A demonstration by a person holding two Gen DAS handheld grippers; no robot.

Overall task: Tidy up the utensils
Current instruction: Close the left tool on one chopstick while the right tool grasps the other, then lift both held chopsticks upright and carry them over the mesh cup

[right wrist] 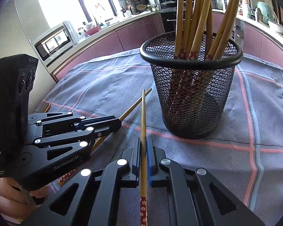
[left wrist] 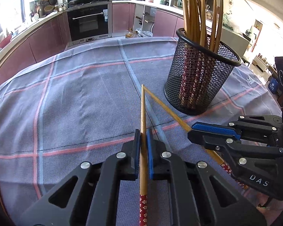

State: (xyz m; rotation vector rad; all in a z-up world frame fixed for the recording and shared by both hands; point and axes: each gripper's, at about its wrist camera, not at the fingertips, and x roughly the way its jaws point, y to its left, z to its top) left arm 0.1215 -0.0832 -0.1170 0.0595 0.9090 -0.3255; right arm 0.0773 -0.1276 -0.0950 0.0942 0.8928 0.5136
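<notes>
A black mesh cup [left wrist: 200, 79] [right wrist: 192, 96] stands on the checked cloth and holds several bamboo chopsticks with red flowered ends. My left gripper [left wrist: 143, 133] is shut on one chopstick [left wrist: 143, 113], tip pointing forward. My right gripper [right wrist: 143, 141] is shut on a second chopstick [right wrist: 143, 113]. In the left wrist view the right gripper [left wrist: 190, 130] comes in from the right, its chopstick [left wrist: 166, 107] meeting mine tip to tip. In the right wrist view the left gripper [right wrist: 119, 121] comes in from the left, its chopstick [right wrist: 135, 103] crossing mine near the tips. The cup is just ahead.
The table is covered by a grey cloth [left wrist: 75, 94] with pink and blue lines. Pink kitchen cabinets and an oven [left wrist: 88, 22] lie beyond the table's far edge. A microwave [right wrist: 54, 39] stands at the left in the right wrist view.
</notes>
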